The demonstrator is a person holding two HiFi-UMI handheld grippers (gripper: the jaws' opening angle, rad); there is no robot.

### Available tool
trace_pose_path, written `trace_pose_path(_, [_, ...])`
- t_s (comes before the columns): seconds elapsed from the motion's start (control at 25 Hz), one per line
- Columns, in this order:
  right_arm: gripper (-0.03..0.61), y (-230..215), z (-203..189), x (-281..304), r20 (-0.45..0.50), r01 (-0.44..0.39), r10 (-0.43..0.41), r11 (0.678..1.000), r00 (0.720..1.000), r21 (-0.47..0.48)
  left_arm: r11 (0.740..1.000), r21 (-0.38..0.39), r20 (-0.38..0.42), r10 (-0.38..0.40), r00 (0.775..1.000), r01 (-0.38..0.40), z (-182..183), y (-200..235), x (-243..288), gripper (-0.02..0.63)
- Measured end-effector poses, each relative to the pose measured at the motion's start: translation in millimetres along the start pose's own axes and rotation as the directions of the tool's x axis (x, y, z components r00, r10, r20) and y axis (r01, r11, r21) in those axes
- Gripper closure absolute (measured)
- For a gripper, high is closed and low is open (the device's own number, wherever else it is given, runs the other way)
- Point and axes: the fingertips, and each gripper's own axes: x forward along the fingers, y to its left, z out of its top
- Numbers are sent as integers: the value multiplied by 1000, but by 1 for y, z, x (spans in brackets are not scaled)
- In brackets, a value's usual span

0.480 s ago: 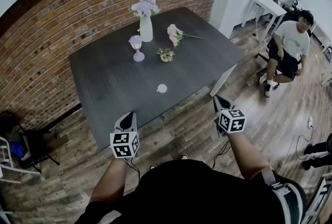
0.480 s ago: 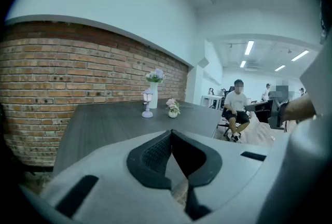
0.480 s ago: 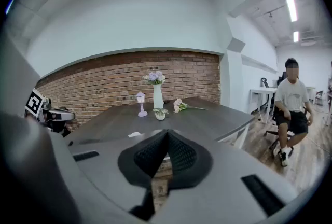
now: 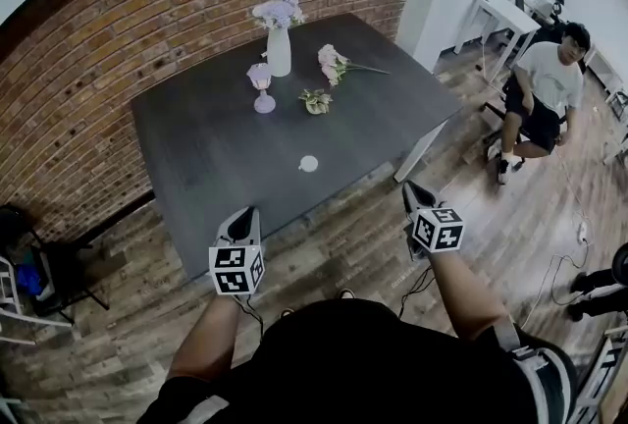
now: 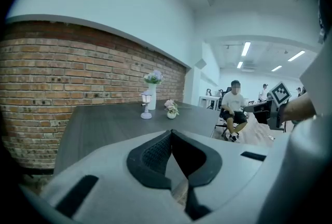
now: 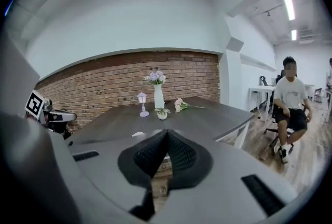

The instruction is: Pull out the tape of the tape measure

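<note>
Grippers are both held over the floor (image 4: 334, 245), just short of the table (image 4: 196, 147). The left gripper (image 4: 244, 214) has its jaws shut on nothing. The right gripper (image 4: 410, 187) is shut and empty too. A bit farther, the small white tape measure (image 4: 308, 163) lies on the table, between them. At the far end stand a lamp (image 4: 262, 88), a vase (image 4: 279, 51) and flowers (image 4: 332, 62).

The tape measure (image 4: 308, 163), a small, pale, round disc, lies flat and alone on the dark table (image 4: 196, 157), about midway along its width and closer to the near edge than the far.
</note>
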Motion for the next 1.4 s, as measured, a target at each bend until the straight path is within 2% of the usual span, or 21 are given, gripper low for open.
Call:
trace_pose_path(0.2, [581,20,-8,4,-8,-21,22,999,1000,38,1000,2,-12,-4,1000,4,-6,12,-12,604])
trace_pose_path(0.48, [575,84,-21,20,-25,-112,112,993,993,-31,1000,8,-51,-21,998,21,-24,36,-32,604])
trace_pose_path(0.56, [440,102,-32,29,-64,-154,152,988,986,-27,1000,-9,-73,-17,997,16,-32,43,-34,604])
trace_pose_path(0.68, [423,116,-42,48,-121,-200,193,979,974,-49,1000,-22,-89,-15,996,13,-38,44,-35,604])
trace_pose_path(0.88, [413,125,-48,105,-166,-267,248,958,954,-102,999,-24,-124,31,992,-34,-46,49,-18,604])
trace_pose_path(1.16, [393,138,-62,192,-291,-457,396,870,871,-185,992,-6,-148,125,981,-127,-23,49,22,604])
trace_pose_path(1.32, [356,148,-78,217,-388,-579,470,780,793,-239,988,-6,-147,155,977,-157,-13,32,49,604])
trace_pose_path(1.4, [356,148,-81,226,-415,-604,472,744,778,-285,988,0,-144,153,978,-154,-9,20,58,604])
